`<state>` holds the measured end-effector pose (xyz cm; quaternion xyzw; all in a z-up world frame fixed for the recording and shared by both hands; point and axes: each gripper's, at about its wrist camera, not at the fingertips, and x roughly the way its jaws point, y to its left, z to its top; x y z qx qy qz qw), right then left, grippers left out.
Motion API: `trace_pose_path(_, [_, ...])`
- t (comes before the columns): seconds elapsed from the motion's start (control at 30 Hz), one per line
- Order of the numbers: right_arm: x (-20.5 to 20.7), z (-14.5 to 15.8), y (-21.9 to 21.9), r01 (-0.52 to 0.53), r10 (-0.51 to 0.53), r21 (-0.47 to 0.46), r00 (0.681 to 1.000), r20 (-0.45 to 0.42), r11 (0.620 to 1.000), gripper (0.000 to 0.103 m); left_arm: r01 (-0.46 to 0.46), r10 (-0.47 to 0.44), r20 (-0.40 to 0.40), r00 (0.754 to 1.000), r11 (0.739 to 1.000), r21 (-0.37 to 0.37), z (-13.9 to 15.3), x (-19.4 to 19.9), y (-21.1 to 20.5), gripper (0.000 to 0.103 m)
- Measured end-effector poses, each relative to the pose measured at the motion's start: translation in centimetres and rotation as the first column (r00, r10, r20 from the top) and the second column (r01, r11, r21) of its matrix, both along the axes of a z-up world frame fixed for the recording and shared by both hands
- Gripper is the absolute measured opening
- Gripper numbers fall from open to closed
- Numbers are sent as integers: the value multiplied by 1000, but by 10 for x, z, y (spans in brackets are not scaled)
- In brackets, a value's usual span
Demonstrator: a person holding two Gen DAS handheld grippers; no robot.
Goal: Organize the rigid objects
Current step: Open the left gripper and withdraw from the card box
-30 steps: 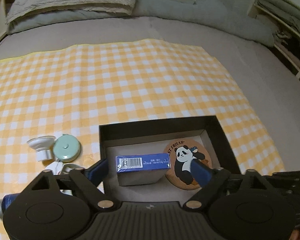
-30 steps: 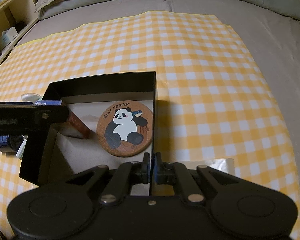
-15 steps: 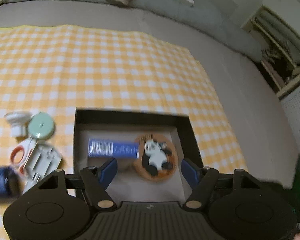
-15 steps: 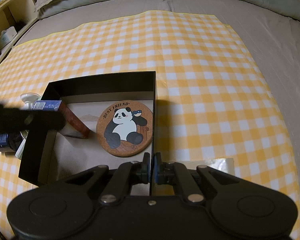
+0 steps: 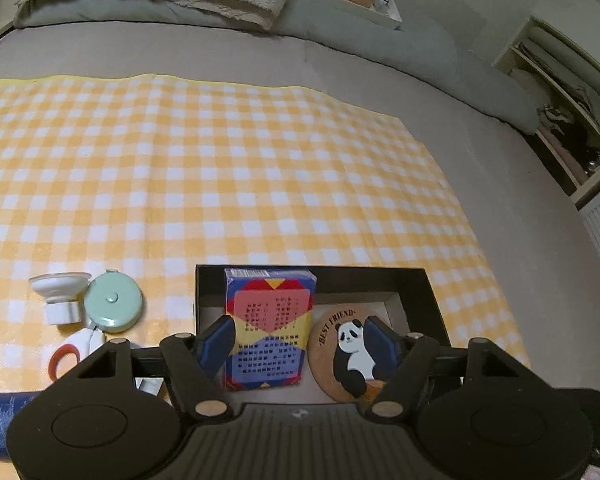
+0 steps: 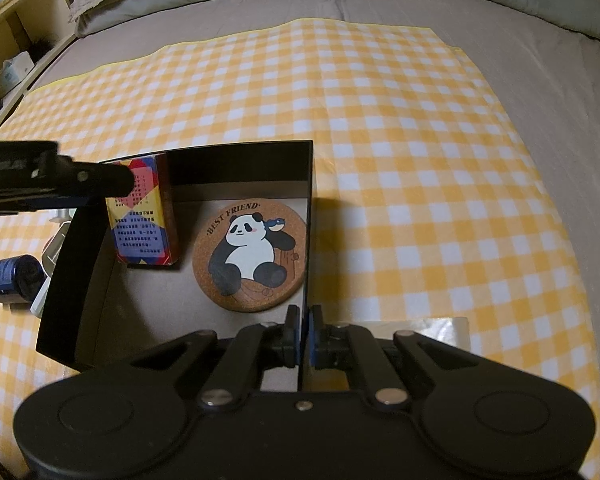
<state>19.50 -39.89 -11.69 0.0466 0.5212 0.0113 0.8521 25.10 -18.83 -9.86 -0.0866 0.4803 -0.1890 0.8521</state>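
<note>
Pinching anything, the right gripper?

Yes. Its jaws are pressed together on the right wall of the black box, near the front corner, with the thin wall running up between the pads.

And the left gripper?

Spread, though its jaws have just been narrowing. It hangs over the box's left half. From its own camera the pack and the edge of the coaster show between the fingers. The left pad lies against the pack's left edge, while the right pad sits well off it, over the panda. Nothing is gripped.

Where is the pack exactly?

Inside the box, upright in the rear left corner, its printed face toward the cameras.

The coaster?

Flat on the box floor, right of the pack, close to the right wall.

What lies outside?

On the checked cloth, left of the box: a white cup, a mint disc touching it, scissors with orange handles, and a blue bottle on its side.
</note>
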Motion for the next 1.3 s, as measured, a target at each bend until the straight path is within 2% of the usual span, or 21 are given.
trace_pose_path(0.1, [0,0,-2,3,-3,0,1000,0,1000,5,14,-14,-9,1000,1000,2,4,-4,1,74])
trace_pose_path(0.33, [1,2,0,9,-9,-12,1000,5,1000,4,40,-40,11,999,999,25,19,-24,13,92])
trace_pose_path(0.53, [0,5,6,12,-12,-30,1000,5,999,4,49,-51,38,998,997,52,29,-38,16,99])
trace_pose_path(0.93, [2,4,12,27,-28,-52,999,-16,998,3,45,-55,88,995,994,102,42,-63,51,102])
trace_pose_path(1.07, [2,3,19,19,-21,-90,1000,-17,996,3,8,-18,89,996,993,115,42,-61,74,102])
trace_pose_path(1.3, [6,2,23,13,-16,-127,1000,-22,992,3,-75,64,69,996,980,182,32,-55,118,102])
